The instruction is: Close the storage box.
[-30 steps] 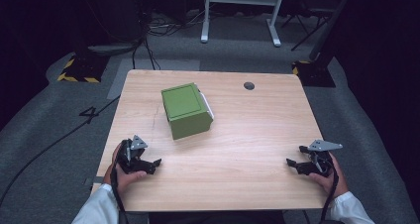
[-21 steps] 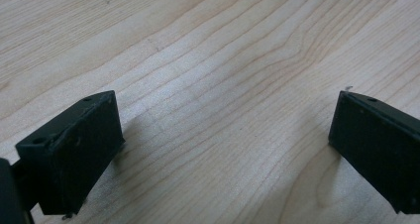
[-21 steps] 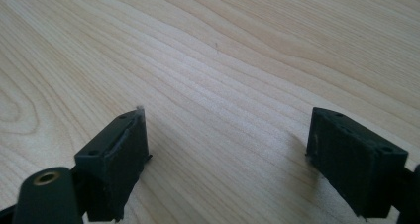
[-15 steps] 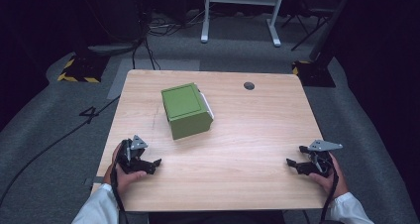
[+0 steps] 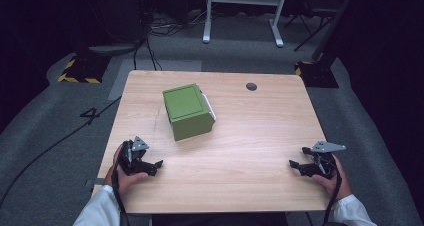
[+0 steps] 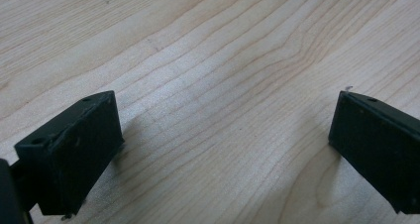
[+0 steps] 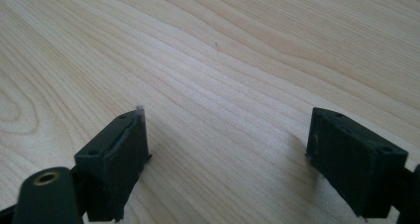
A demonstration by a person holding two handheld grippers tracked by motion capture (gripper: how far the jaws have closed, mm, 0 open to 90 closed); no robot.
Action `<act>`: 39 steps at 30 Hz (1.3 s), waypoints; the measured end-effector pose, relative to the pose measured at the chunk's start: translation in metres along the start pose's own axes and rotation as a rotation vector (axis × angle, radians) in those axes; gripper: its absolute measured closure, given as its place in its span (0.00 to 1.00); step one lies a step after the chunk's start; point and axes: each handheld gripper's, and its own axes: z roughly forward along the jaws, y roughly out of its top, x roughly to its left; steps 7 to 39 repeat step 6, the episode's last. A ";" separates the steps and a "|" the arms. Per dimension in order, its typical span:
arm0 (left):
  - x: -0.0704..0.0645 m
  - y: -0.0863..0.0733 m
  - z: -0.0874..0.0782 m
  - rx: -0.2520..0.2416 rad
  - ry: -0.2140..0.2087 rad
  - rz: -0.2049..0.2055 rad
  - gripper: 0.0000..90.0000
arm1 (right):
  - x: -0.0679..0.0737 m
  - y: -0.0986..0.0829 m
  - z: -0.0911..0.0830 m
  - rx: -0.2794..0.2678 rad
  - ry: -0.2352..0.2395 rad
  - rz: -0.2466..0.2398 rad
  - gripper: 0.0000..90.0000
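Observation:
A green box [image 5: 187,110] with a white part on its right side stands on the wooden table [image 5: 260,131], left of centre. My left gripper [image 5: 154,167] rests near the front left edge, open, its jaws wide apart over bare wood in the left gripper view [image 6: 223,140]. My right gripper [image 5: 294,166] rests near the front right edge, open too, with nothing between its jaws in the right gripper view [image 7: 225,144]. Both grippers are well apart from the box.
A small dark round hole [image 5: 251,86] sits in the tabletop at the back right. Beyond the table stand a white metal frame [image 5: 245,6] and cables [image 5: 150,31] on the grey floor. Yellow-black hazard tape [image 5: 75,78] marks the floor at left.

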 end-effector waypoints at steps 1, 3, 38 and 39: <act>0.000 0.000 0.000 0.000 0.000 0.000 0.00 | 0.000 0.000 0.000 0.000 0.000 0.000 0.18; 0.000 0.000 0.000 0.000 0.000 -0.001 0.00 | 0.000 0.000 0.000 0.000 0.000 0.000 0.18; 0.000 0.000 0.000 0.000 0.000 -0.002 0.00 | 0.000 0.000 0.000 0.000 0.000 0.000 0.18; 0.000 0.000 0.000 0.000 0.000 -0.002 0.00 | 0.000 0.000 0.000 0.000 0.000 0.000 0.18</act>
